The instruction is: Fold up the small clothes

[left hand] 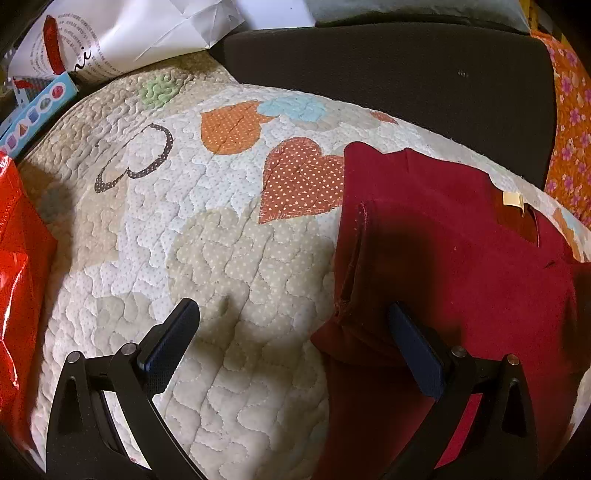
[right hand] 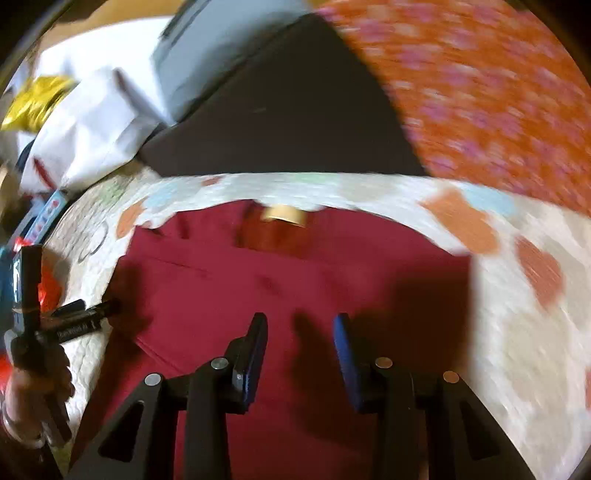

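A dark red shirt [left hand: 454, 258] lies flat on a quilted blanket with hearts [left hand: 207, 229], its collar and tan label [left hand: 511, 199] to the far right. My left gripper [left hand: 295, 314] is open wide, straddling the shirt's left edge near a sleeve, with nothing held. In the right wrist view the red shirt [right hand: 295, 280] fills the middle, label [right hand: 284, 215] at the far side. My right gripper [right hand: 300, 325] is open and hovers over the shirt's lower middle. The left gripper [right hand: 92, 312], held in a hand, shows at the shirt's left edge.
A dark cushion [left hand: 388, 70] and orange flowered fabric [left hand: 570, 122] lie behind the quilt. A white paper bag [left hand: 129, 33], a blue box [left hand: 37, 107] and a red plastic bag [left hand: 18, 277] lie at the left. The right wrist view is motion-blurred.
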The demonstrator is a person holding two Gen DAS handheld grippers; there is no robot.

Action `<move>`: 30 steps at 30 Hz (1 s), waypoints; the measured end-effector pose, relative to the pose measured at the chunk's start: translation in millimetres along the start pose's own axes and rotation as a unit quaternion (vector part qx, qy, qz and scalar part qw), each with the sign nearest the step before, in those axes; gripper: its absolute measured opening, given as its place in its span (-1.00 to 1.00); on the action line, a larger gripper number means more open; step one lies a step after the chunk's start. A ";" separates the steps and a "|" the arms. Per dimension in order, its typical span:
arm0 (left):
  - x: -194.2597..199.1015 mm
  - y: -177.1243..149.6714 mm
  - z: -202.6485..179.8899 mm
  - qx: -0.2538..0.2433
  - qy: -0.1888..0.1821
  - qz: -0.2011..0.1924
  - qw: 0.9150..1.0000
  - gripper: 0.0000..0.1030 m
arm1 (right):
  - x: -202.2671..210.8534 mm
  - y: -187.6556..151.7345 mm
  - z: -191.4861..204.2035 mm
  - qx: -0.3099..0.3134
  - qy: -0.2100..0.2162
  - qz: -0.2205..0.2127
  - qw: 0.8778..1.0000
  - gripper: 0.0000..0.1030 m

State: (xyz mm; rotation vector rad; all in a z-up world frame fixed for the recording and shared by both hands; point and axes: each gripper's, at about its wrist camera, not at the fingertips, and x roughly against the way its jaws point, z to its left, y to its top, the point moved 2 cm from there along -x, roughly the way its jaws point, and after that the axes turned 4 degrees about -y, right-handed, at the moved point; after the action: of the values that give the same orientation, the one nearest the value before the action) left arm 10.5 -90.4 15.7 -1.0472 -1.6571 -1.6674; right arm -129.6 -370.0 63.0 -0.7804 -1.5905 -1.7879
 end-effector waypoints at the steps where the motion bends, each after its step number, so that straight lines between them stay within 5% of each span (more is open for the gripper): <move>1: -0.3 -0.2 0.4 0.000 -0.001 0.001 1.000 0.99 | -10.0 5.2 10.8 0.024 -0.005 0.000 1.000 -0.32; 9: -4.4 0.6 2.6 0.012 -0.009 0.009 1.000 0.99 | -85.2 18.7 63.7 0.201 0.011 0.044 0.979 -0.32; 11: -3.9 0.4 2.2 0.010 -0.007 0.007 1.000 0.99 | -91.2 17.3 67.1 0.232 0.010 0.031 0.972 -0.46; 13: -2.5 0.1 1.5 0.007 -0.005 0.003 1.000 0.99 | -91.4 19.5 63.2 0.220 0.017 0.030 0.975 -0.88; 15: -0.9 0.2 1.5 0.006 -0.004 -0.001 1.000 0.99 | -86.7 26.0 59.9 0.202 0.015 0.021 0.979 -0.92; 23: -2.4 -1.3 0.3 0.006 -0.001 -0.005 1.000 0.99 | -92.0 28.6 63.6 0.138 -0.011 -0.002 0.990 -0.93; 30: -1.2 -2.0 -1.9 0.001 0.001 -0.005 1.000 0.99 | 5.0 -22.5 -19.5 0.020 -0.064 0.010 0.998 -0.75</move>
State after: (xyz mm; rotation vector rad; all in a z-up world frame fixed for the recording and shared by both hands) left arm 9.3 -92.4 13.8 -1.0387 -1.6654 -1.6706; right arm -150.7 -387.7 50.6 -0.9045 -1.6876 -1.7165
